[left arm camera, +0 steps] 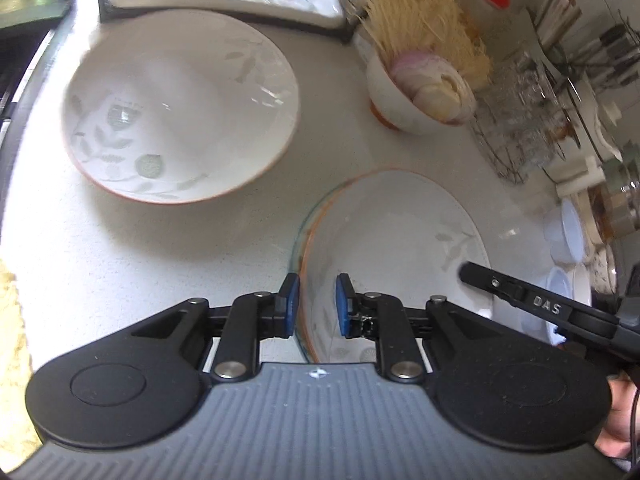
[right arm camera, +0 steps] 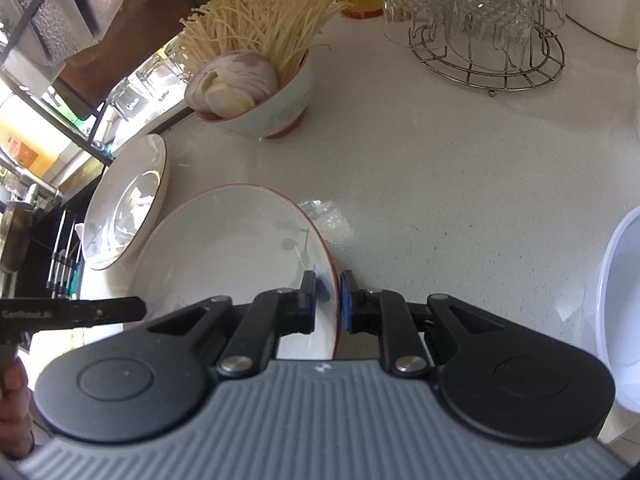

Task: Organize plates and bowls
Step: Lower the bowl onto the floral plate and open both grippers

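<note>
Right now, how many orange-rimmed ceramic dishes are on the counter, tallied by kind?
Plates: 2, a free plate and a held plate clamped at its rim in the right tongs
Bowls: 1, a bowl filled with onion and enoki mushrooms
Total: 3

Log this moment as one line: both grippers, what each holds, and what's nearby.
left gripper: straddling plate rim, pads not touching | right gripper: shut on plate rim | large bowl: beside plate on counter

Bare counter (right arm camera: 460, 200) right of plate (right arm camera: 224, 248), glass rack (right arm camera: 492, 40) beyond, tub (right arm camera: 620, 304) alongside.
</note>
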`<state>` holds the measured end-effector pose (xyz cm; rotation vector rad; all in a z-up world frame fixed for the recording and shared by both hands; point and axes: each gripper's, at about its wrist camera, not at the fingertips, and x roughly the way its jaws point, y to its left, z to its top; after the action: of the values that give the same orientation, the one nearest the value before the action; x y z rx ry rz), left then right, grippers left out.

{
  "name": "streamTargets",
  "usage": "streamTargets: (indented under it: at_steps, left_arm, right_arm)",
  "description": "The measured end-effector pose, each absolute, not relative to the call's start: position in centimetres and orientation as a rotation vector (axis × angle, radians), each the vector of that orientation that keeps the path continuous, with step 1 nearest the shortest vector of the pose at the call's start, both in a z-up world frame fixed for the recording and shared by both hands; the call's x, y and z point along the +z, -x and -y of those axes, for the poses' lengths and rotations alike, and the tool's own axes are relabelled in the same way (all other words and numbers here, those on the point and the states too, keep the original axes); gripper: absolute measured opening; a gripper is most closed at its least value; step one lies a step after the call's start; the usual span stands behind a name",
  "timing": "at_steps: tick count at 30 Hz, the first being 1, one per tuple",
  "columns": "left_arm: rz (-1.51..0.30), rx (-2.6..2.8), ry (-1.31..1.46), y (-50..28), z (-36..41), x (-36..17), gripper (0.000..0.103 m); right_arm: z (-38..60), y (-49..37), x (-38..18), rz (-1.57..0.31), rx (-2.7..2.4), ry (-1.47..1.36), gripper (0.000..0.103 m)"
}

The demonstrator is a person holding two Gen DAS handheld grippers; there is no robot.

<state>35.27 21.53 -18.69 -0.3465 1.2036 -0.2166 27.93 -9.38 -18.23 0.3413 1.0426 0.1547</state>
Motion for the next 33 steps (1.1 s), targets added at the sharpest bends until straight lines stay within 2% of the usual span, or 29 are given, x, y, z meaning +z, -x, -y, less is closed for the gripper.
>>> streamTargets:
  at_steps: [9,24,33]
  left_arm:
    - [-1.126,-0.191,0.308,-33.8,-21.8,-16.7,0.021]
    - [-0.93,-0.224,0.261,-30.3,-17.4,-5.9,0.021]
    - [-0.869,-0.248,0.219,-25.2,-16.7,-3.0,0.021]
  right_arm:
    - [10.1,-26.5,-16.5,-0.964,0.122,-0.332,0.017]
    - [11.5,-21.7,-7.0,-0.728,0.148,-0.297,0.017]
    - [9.4,-17.5,-4.2,-0.686,0.172,-0.27,0.017]
